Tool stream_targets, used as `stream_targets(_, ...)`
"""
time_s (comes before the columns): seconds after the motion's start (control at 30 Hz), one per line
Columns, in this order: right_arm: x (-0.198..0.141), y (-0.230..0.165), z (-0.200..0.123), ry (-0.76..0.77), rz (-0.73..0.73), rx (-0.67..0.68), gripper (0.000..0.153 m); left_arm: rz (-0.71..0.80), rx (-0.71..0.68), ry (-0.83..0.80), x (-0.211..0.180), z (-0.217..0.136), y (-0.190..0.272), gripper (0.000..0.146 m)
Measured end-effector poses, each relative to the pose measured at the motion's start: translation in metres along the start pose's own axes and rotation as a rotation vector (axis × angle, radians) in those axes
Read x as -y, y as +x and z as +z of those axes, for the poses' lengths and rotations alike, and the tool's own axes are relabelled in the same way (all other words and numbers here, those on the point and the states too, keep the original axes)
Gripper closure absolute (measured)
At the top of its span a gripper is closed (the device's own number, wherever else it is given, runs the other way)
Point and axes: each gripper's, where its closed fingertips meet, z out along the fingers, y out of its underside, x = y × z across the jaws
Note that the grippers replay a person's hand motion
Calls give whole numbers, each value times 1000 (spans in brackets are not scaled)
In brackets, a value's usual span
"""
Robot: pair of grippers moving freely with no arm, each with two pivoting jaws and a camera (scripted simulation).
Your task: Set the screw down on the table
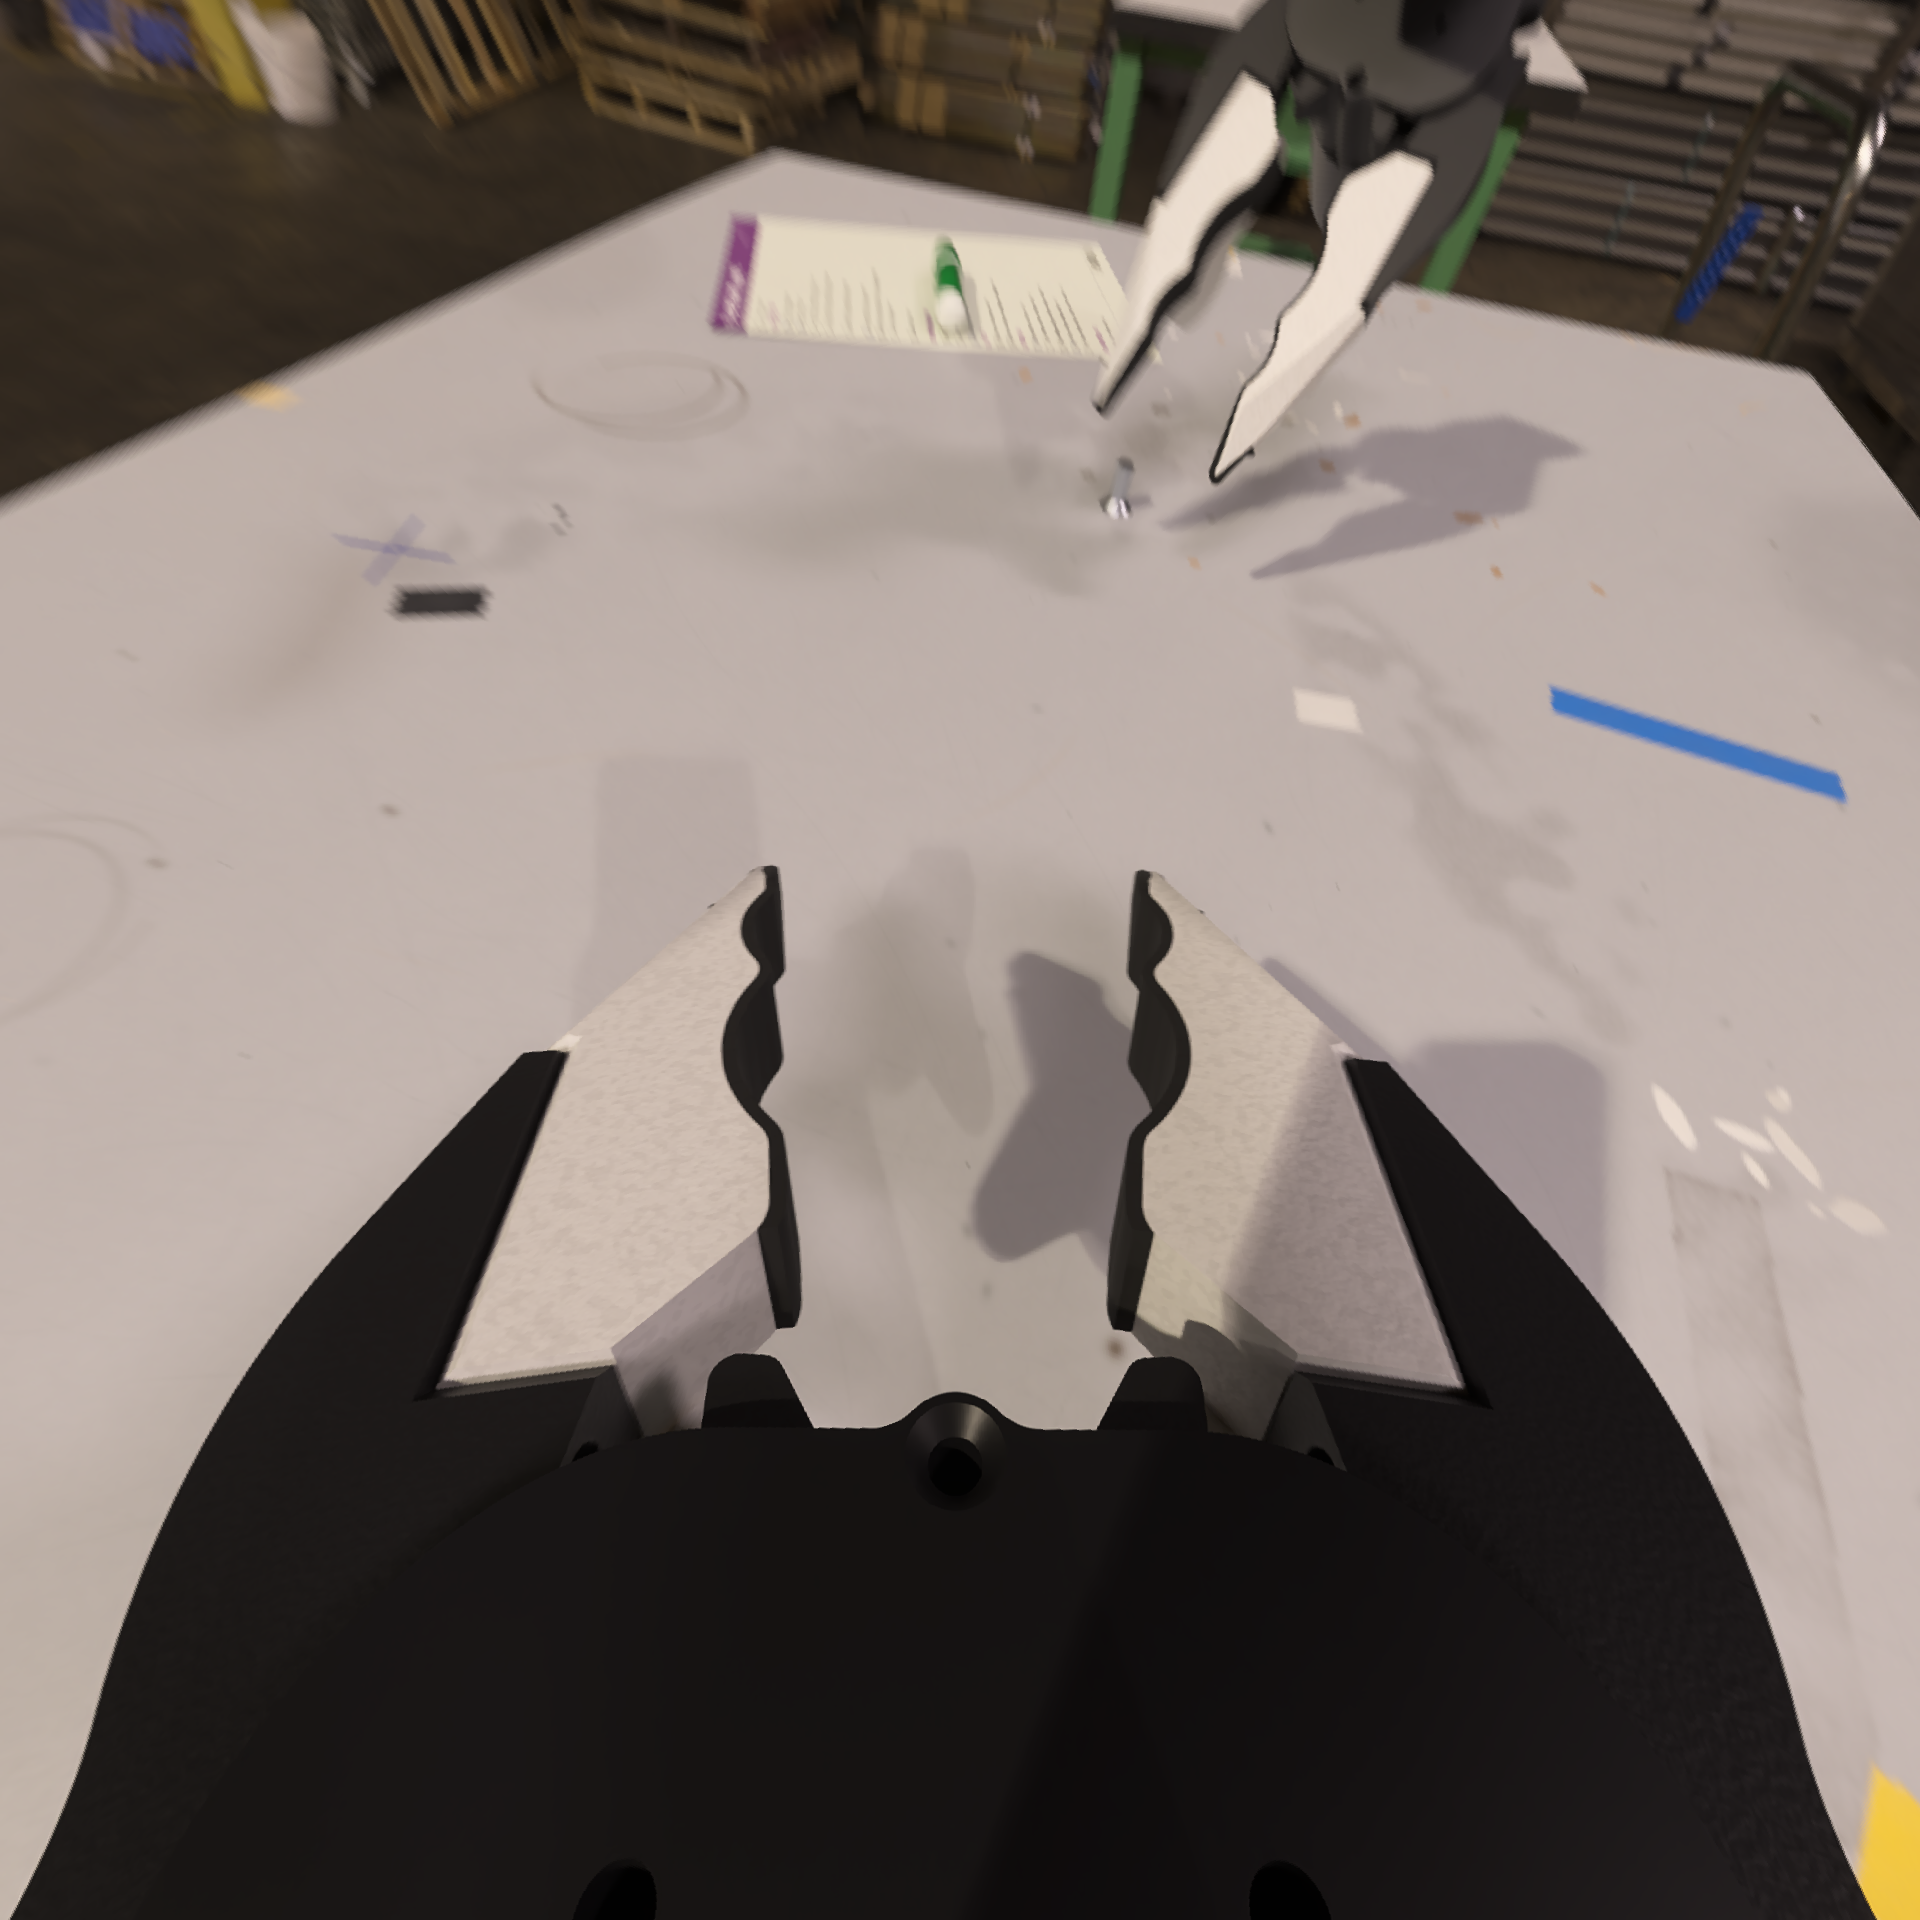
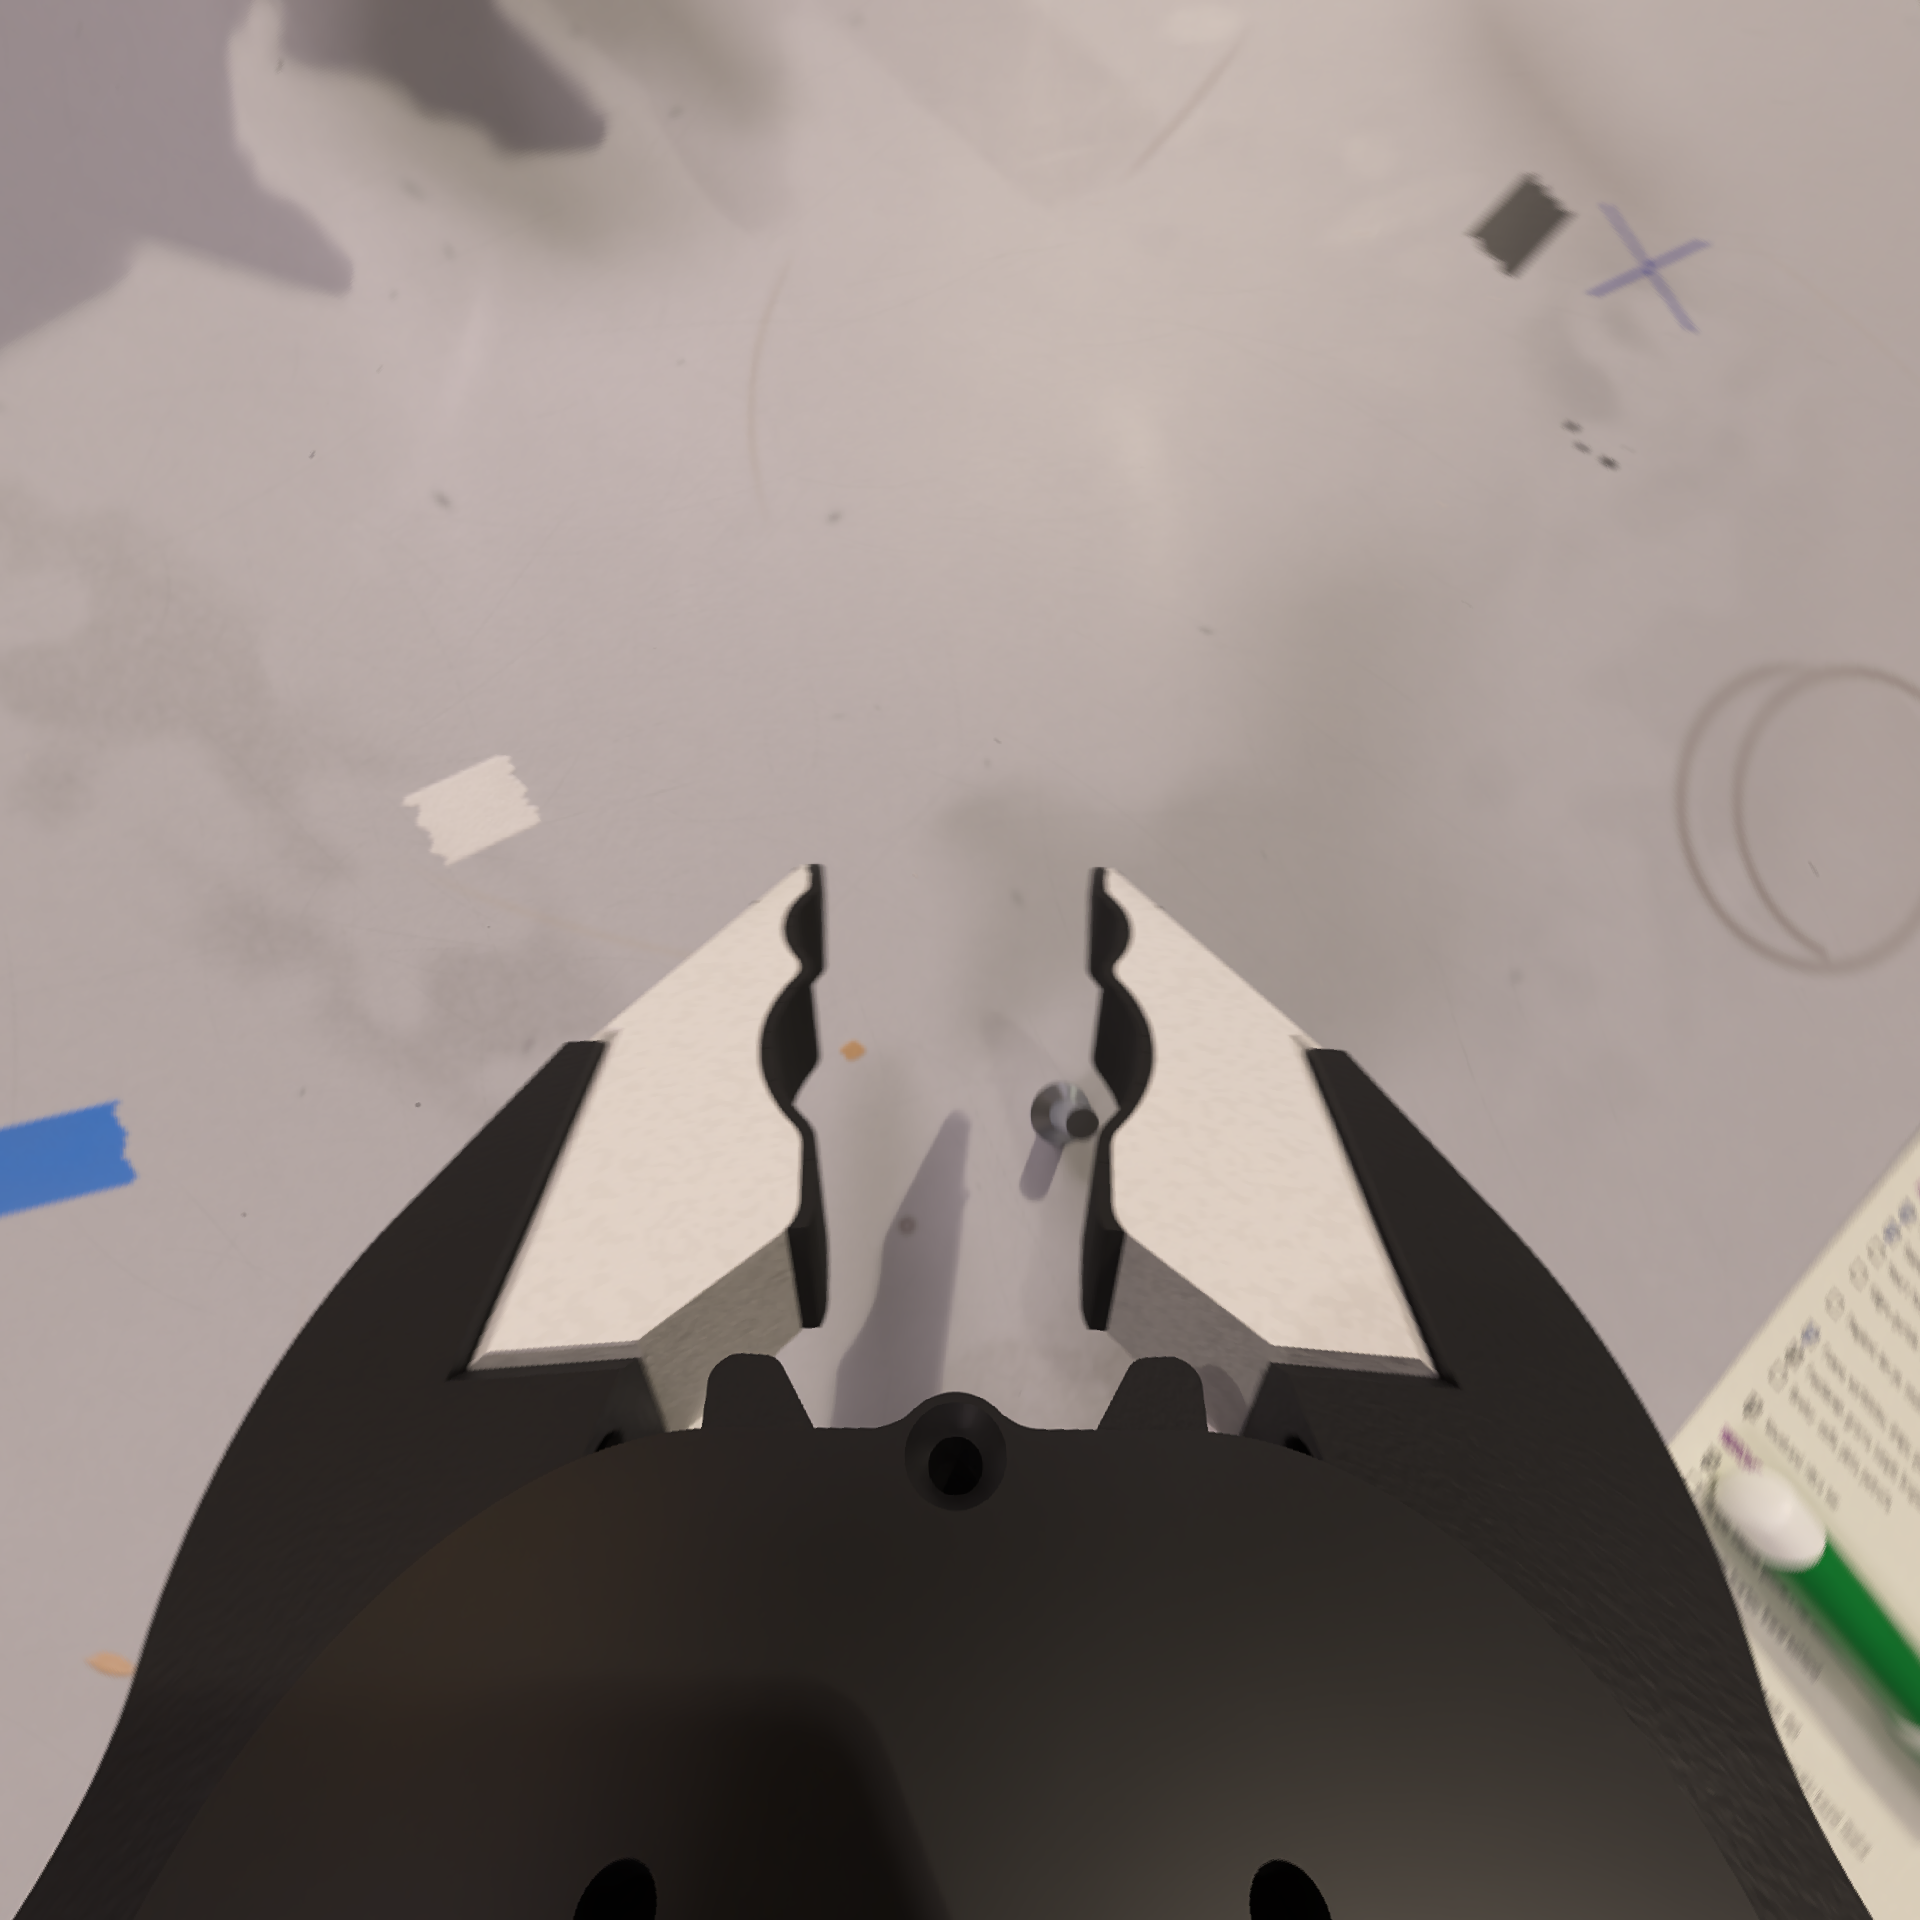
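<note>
A small silver screw [image 1: 1119, 488] stands on its head on the grey table [image 1: 831, 675], far from my left gripper. In the right wrist view the screw [image 2: 1062, 1117] shows from above, on the table below the gap between my fingers, near the right finger [image 2: 1195, 1101]. My right gripper [image 2: 954, 883] is open and empty; it also shows in the left wrist view [image 1: 1164, 442], hovering just above the screw without touching it. My left gripper [image 1: 954, 883] is open and empty, low over the near part of the table.
A printed sheet [image 1: 914, 286] with a green-and-white marker [image 1: 948, 281] on it lies at the far side; both show in the right wrist view [image 2: 1808, 1475]. A blue tape strip [image 1: 1694, 743], white tape patch [image 2: 473, 805] and dark patch [image 1: 442, 601] mark the table. Pallets stand beyond.
</note>
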Motion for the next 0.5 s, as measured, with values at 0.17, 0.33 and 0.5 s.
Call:
stream_targets(0.17,7,-2,36,-113,-126,114,50,28,-35,-137,-27,17,11,53)
stream_targets(0.33,12,4,56,-218,-236,191,37,124,37,-213,-37,38,12,56)
stream_targets(0.5,8,-3,52,-216,-173,233,55,159,111,-180,-32,41,-2,72)
